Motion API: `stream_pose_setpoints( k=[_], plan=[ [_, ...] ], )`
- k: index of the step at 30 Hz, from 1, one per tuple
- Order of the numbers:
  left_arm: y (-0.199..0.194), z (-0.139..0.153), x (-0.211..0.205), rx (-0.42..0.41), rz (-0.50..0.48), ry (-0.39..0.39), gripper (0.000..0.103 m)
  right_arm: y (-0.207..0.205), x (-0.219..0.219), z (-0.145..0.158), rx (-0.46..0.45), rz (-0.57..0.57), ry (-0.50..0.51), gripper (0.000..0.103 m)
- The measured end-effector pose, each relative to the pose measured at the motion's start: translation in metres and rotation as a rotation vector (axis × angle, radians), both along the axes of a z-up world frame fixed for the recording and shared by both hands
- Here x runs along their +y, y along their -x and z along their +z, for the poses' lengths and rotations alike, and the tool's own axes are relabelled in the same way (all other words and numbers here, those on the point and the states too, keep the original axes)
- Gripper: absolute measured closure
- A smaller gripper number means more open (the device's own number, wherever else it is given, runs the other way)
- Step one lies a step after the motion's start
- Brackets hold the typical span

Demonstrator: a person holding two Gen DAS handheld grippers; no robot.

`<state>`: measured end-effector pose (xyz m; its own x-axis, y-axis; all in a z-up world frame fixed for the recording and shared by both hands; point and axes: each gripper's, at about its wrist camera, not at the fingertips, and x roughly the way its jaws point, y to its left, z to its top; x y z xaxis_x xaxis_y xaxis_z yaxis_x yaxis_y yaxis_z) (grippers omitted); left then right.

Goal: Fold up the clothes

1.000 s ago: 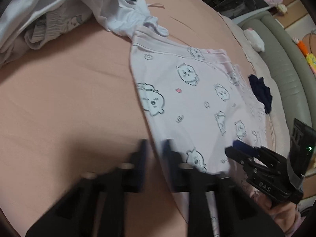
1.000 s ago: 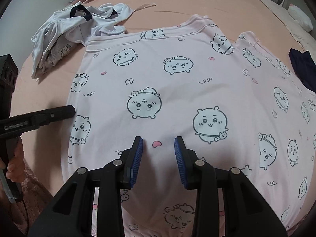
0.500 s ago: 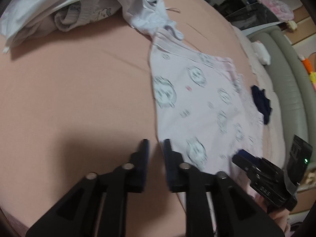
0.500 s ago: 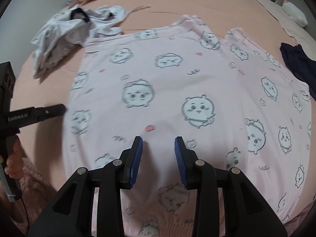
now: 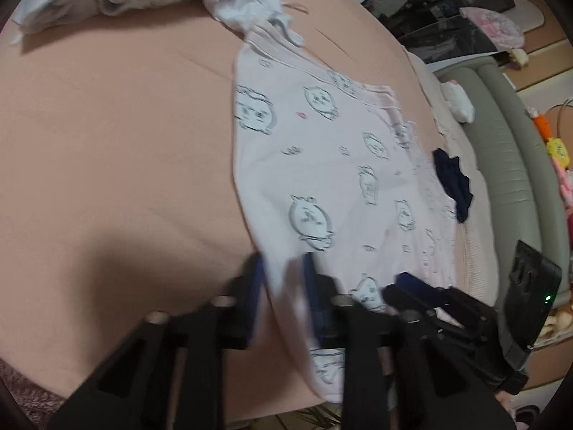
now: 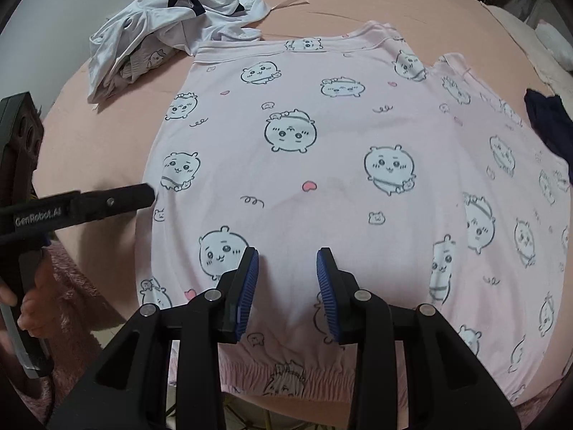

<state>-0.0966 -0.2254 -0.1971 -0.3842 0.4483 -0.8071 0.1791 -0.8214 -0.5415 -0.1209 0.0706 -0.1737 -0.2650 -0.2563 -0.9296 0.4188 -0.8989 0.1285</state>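
A pale pink shirt with cartoon animal faces (image 6: 340,165) lies spread flat on the peach bed sheet (image 6: 107,136); it also shows in the left wrist view (image 5: 322,165). My right gripper (image 6: 288,279) is open over the shirt's near part, close above the hem. My left gripper (image 5: 283,286) is open with the shirt's left side edge between its fingers; it shows in the right wrist view (image 6: 143,193) at that edge.
A heap of white and grey clothes (image 6: 157,32) lies at the far left of the bed. A dark navy garment (image 6: 548,122) lies at the shirt's right. A grey padded bed frame (image 5: 512,165) and shelves stand beyond.
My left gripper has opened wider and moved right onto the shirt's side edge. My right gripper has drawn back toward the hem, still open.
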Motion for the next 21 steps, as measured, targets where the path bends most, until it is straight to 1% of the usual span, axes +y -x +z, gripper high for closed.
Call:
stream_pose_setpoints(
  k=[3,6,10,13,15,20,21],
  plan=[
    [-0.005,0.0,-0.001,-0.006,0.011,0.024,0.101,0.001,0.014,0.0,-0.003,-0.015,0.0,0.069],
    [-0.01,0.009,-0.002,0.003,0.0,0.113,0.102,0.002,0.028,0.0,-0.005,-0.03,0.0,0.069],
    [-0.012,0.015,0.022,0.014,-0.075,0.178,0.101,0.002,0.046,-0.001,-0.01,-0.051,0.002,0.069],
    [-0.013,0.019,0.04,0.023,-0.132,0.226,0.101,-0.002,0.053,-0.001,-0.011,-0.068,0.038,0.069],
    [-0.014,0.022,0.052,0.028,-0.17,0.258,0.1,-0.008,0.052,0.004,0.0,-0.05,0.053,0.069],
    [-0.017,0.029,0.081,0.042,-0.264,0.339,0.1,-0.029,0.044,0.0,0.007,0.017,0.0,0.069],
    [-0.016,0.025,0.088,0.017,-0.296,0.347,0.1,-0.032,0.046,0.0,0.007,0.021,-0.008,0.069]
  ],
)
